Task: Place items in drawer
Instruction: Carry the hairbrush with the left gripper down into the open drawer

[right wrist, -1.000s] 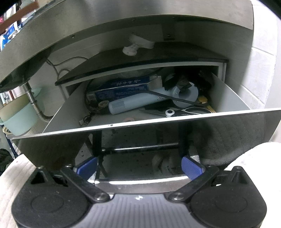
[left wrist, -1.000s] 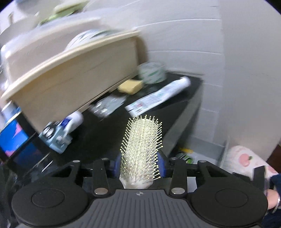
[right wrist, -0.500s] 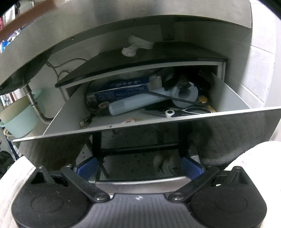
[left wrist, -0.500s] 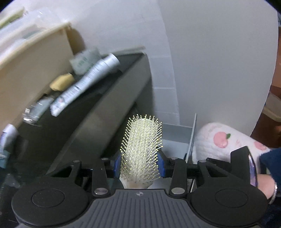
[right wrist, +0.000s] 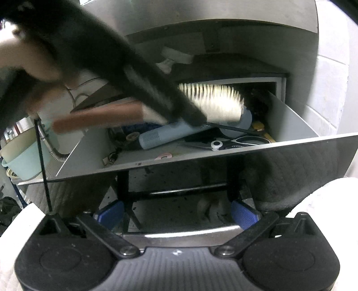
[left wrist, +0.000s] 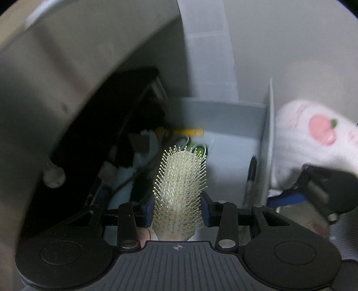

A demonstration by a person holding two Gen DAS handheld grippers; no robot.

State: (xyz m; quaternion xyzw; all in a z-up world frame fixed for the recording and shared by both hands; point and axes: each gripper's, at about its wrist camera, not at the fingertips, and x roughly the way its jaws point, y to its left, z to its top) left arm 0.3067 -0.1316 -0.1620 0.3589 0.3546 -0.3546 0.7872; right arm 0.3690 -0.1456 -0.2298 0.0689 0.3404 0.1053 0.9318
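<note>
My left gripper [left wrist: 177, 210] is shut on a cream-bristled hairbrush [left wrist: 181, 190], bristles up, head pointing into the open grey drawer [left wrist: 223, 116]. In the right wrist view the brush [right wrist: 212, 103] hovers blurred over the drawer's back right part, its brown handle [right wrist: 98, 118] sticking out left, and the left gripper [right wrist: 156, 89] is a dark smear. The drawer [right wrist: 288, 123] holds a light blue hair dryer [right wrist: 165, 134] and scissors [right wrist: 241, 142]. My right gripper [right wrist: 176, 215] stands open below the drawer front [right wrist: 268, 161].
A dark countertop slab [right wrist: 223, 13] overhangs the drawer closely. A pale green basin [right wrist: 24, 156] and a flexible hose [right wrist: 53, 152] sit at the left. A white cloth with a peach print [left wrist: 313, 134] lies beside the drawer front. A tiled wall [right wrist: 331, 89] closes the right.
My left gripper has swung with the hairbrush from the countertop down to the open drawer, and the brush now shows over the drawer in the right wrist view. The right gripper has barely moved.
</note>
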